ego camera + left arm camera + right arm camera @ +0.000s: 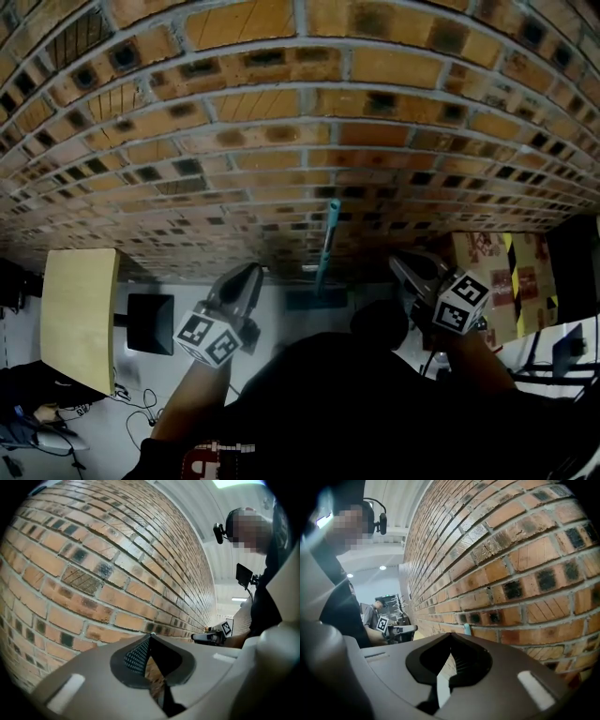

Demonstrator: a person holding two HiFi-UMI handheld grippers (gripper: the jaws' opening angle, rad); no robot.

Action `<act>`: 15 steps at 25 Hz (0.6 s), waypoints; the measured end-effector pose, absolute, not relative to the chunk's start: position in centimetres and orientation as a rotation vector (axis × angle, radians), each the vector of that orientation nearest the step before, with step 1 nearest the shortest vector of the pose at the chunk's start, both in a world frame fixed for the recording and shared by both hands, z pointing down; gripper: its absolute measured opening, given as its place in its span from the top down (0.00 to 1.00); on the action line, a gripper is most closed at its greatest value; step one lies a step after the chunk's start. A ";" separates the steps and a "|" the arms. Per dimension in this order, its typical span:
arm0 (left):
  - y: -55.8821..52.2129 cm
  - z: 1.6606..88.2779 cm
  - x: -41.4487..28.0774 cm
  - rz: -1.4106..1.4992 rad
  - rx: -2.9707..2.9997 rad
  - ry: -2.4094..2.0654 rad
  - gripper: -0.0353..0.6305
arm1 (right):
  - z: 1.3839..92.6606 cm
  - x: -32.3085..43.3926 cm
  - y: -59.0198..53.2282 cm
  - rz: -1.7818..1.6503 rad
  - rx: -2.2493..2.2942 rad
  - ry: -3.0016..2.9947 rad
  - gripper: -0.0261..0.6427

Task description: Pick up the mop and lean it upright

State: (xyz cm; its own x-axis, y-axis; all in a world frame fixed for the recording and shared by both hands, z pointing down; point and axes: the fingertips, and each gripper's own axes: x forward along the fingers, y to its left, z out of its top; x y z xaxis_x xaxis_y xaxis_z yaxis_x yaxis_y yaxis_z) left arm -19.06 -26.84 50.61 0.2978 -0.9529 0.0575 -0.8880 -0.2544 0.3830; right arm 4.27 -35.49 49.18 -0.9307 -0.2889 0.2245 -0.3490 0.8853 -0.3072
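Head view: steeply down from above along a weathered orange-brown brick wall (pixel 300 141). Both gripper views: close against that same wall, facing it obliquely.

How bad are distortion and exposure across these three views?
Head view: the brick wall bows strongly, and the person's dark torso swallows the lower frame. Left gripper view: same fisheye curve, with the ceiling light blown out. Right gripper view: black vignette at the corners.

The grey housing of my right gripper (pixel 450 635) hides all but the tip of the slim teal mop handle (pixel 467 629). From my head camera, my dark torso (pixel 356 403) blocks most of the pale floor (pixel 281 314).
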 end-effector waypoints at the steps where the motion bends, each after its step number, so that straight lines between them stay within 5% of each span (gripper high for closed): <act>1: -26.9 50.6 -18.9 -0.262 2.237 -1.654 0.94 | 49.2 4.2 -35.5 0.519 0.490 -2.882 0.94; 15: -27.4 50.7 -17.9 -0.224 2.281 -1.615 0.94 | 49.9 4.4 -36.0 0.543 0.522 -2.860 0.94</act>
State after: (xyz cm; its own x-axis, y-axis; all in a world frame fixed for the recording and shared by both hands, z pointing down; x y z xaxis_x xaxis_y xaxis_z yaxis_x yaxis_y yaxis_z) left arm -17.91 -27.42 50.65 0.3428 -0.9372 0.0646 -0.8842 -0.2987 0.3593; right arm 4.45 -36.02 49.87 -0.9214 -0.3048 0.2412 -0.3720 0.8713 -0.3200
